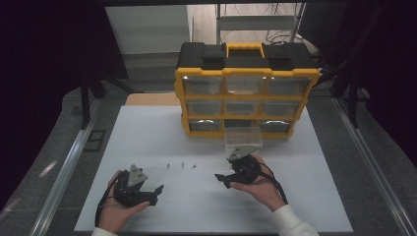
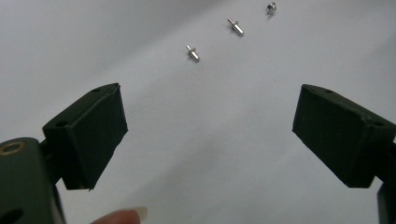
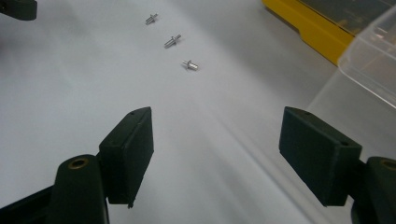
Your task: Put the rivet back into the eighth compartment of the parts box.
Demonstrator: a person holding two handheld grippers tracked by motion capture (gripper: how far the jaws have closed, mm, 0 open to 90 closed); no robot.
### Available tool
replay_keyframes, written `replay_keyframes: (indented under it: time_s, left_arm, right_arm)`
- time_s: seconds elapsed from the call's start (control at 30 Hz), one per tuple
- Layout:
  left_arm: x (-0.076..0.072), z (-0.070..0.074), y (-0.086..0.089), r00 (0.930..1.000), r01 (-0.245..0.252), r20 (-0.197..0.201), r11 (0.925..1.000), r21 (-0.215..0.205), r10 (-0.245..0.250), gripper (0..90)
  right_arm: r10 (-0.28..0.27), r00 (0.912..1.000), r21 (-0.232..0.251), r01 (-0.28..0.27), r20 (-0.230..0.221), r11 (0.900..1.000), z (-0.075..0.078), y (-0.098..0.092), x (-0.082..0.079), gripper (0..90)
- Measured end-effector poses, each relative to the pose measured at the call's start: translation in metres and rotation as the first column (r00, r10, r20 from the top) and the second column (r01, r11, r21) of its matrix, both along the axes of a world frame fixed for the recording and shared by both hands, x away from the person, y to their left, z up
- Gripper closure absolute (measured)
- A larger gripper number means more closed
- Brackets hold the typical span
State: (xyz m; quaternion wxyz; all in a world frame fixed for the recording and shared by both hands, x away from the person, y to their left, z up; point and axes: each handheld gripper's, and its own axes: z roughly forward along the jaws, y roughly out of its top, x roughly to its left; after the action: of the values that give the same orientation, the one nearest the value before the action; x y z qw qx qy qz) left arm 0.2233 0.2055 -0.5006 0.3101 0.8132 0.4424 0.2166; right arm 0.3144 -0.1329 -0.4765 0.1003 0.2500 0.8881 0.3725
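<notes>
Three small metal pins lie in a row on the white table sheet [image 1: 147, 132]: the first pin [image 1: 168, 165], the second pin [image 1: 182, 165] and the third pin [image 1: 193, 167]. My left gripper [image 1: 156, 194] rests in a hand at the lower left, jaws pointing right, open and empty. The left gripper view has its open jaws [image 2: 210, 107] short of the pins [image 2: 193, 53]. My right gripper [image 1: 222, 180] lies in the other hand, pointing left toward the row, open with nothing between its jaws [image 3: 217, 121]. The nearest pin [image 3: 190, 65] lies ahead of it.
A yellow and black organizer [image 1: 246, 88] with clear drawers stands at the back of the sheet. Its bottom middle drawer [image 1: 242, 139] is pulled out, just behind my right hand, and shows as clear plastic [image 3: 373, 56] at the right. Metal rails edge the table.
</notes>
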Motion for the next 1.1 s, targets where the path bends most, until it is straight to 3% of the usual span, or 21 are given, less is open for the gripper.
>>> replay_keyframes:
  time_s: [0.33,0.93,1.1]
  left_arm:
    - [-0.001,-0.001,0.001,1.0000,0.005,-0.001,1.0000,0.000,-0.005,10.1]
    - [0.001,-0.004,0.010,0.9997,-0.023,-0.010,0.9997,-0.002,0.023,10.2]
    - [0.003,-0.004,0.010,0.9996,-0.026,-0.009,0.9997,0.000,0.026,10.2]
  right_arm:
    - [0.011,0.9999,-0.023,-0.011,-0.007,1.000,-0.002,0.014,0.006,26.7]
    - [0.086,0.9962,-0.046,-0.087,-0.013,0.995,-0.007,0.049,0.014,26.9]
    - [0.079,0.9968,-0.057,-0.080,-0.015,0.995,-0.009,0.052,0.020,27.0]
